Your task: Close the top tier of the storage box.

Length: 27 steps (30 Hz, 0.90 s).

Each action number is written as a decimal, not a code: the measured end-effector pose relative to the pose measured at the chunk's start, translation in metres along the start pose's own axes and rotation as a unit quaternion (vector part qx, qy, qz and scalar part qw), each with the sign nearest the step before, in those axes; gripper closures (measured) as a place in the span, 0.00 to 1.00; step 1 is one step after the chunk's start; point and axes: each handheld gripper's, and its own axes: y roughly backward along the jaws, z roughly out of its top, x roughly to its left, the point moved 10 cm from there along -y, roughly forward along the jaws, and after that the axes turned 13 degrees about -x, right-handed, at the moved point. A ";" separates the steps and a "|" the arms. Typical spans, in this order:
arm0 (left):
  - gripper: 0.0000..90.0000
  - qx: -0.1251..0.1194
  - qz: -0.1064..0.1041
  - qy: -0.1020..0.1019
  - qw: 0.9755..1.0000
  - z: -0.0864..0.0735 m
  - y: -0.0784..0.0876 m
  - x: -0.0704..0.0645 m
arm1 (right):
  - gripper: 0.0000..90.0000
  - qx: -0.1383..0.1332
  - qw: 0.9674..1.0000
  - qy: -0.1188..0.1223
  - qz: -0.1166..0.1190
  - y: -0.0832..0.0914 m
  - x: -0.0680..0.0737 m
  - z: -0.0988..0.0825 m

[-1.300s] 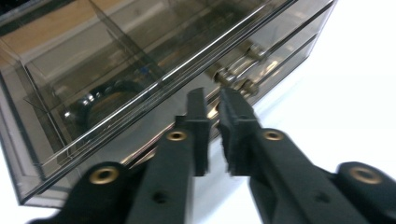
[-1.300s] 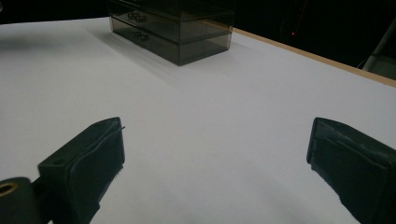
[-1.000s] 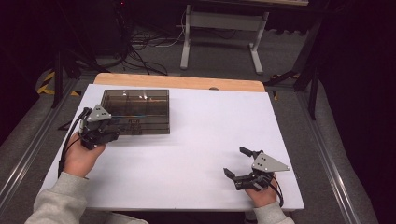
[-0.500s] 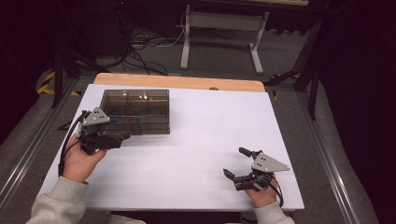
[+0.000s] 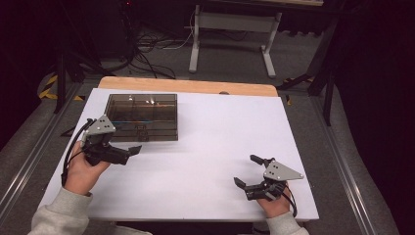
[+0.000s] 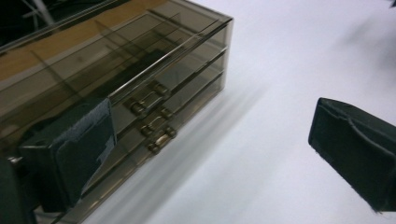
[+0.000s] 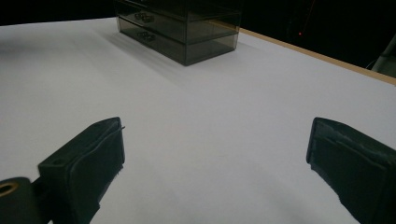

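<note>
Drawers (image 5: 142, 117) of smoky clear plastic stand on the far left part of the white table (image 5: 205, 147), front facing the near edge, with small metal handles (image 6: 154, 121) stacked down the middle of that front.

Nearest, at the right near corner, the right gripper (image 5: 247, 171) rests low over the table in a hand (image 5: 274, 205), jaws wide apart with bare white surface between them; the right gripper view shows the drawers (image 7: 180, 28) well off across the table.

Farther in on the left, the left gripper (image 5: 132, 149) is held in a hand (image 5: 83, 169) just in front of the drawers' left front corner, pointing right. Its jaws have just been opening and stand wide apart, nothing between them; in the left gripper view one pad (image 6: 79, 149) lies beside the drawer front, apart from the handles.

Beyond the drawers runs the wooden far edge (image 5: 186, 86) of the table.
</note>
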 end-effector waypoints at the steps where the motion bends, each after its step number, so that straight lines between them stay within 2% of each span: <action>1: 0.00 0.000 -0.004 -0.005 1.000 0.000 0.000 0.000 | 0.05 0.000 1.000 0.000 0.000 0.000 0.000 0.000; 8: 0.00 -0.027 -0.029 -0.006 0.999 -0.003 0.002 -0.015 | 0.05 -0.001 1.000 0.000 0.000 0.000 0.000 0.000; 13: 0.00 -0.039 -0.042 0.009 0.998 -0.012 -0.002 -0.024 | 0.05 0.000 1.000 0.000 -0.001 0.000 -0.001 0.000; 16: 0.00 -0.043 -0.033 0.005 0.999 -0.017 -0.004 -0.028 | 0.05 0.000 1.000 0.000 -0.001 0.000 0.000 0.000; 17: 0.00 -0.046 -0.030 -0.004 0.998 -0.018 -0.005 -0.027 | 0.05 0.000 1.000 0.000 -0.001 0.000 0.000 0.000; 23: 0.00 -0.065 -0.049 0.011 0.997 -0.033 -0.009 -0.036 | 0.05 0.000 1.000 -0.001 -0.001 0.000 -0.001 0.000; 27: 0.00 -0.067 -0.049 0.012 0.996 -0.043 -0.010 -0.037 | 0.05 0.000 1.000 -0.002 -0.001 0.000 -0.001 0.000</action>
